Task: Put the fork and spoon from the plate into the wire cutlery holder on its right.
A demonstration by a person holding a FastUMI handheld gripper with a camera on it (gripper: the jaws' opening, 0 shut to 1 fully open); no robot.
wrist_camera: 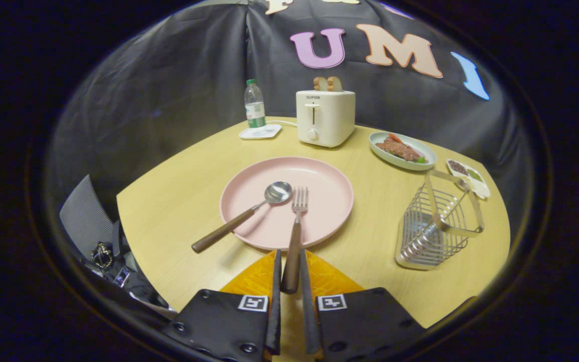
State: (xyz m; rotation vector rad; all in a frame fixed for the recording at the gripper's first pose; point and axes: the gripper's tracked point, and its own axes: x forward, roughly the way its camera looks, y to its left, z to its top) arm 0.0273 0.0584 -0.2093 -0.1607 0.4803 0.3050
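A pink plate lies on the wooden table just beyond my fingers. On it rests a spoon with its bowl near the plate's middle; its brown wooden handle sticks out over the near left rim. To its right a fork has its tines on the plate and its wooden handle running back toward me. My gripper is shut on the end of that handle, one finger pressing each side. The wire cutlery holder stands to the right of the plate, with nothing in it.
A white toaster with bread in it stands behind the plate, and a water bottle on a white coaster to its left. An oval dish of food and a small sauce dish lie behind the holder. A chair stands by the table's left edge.
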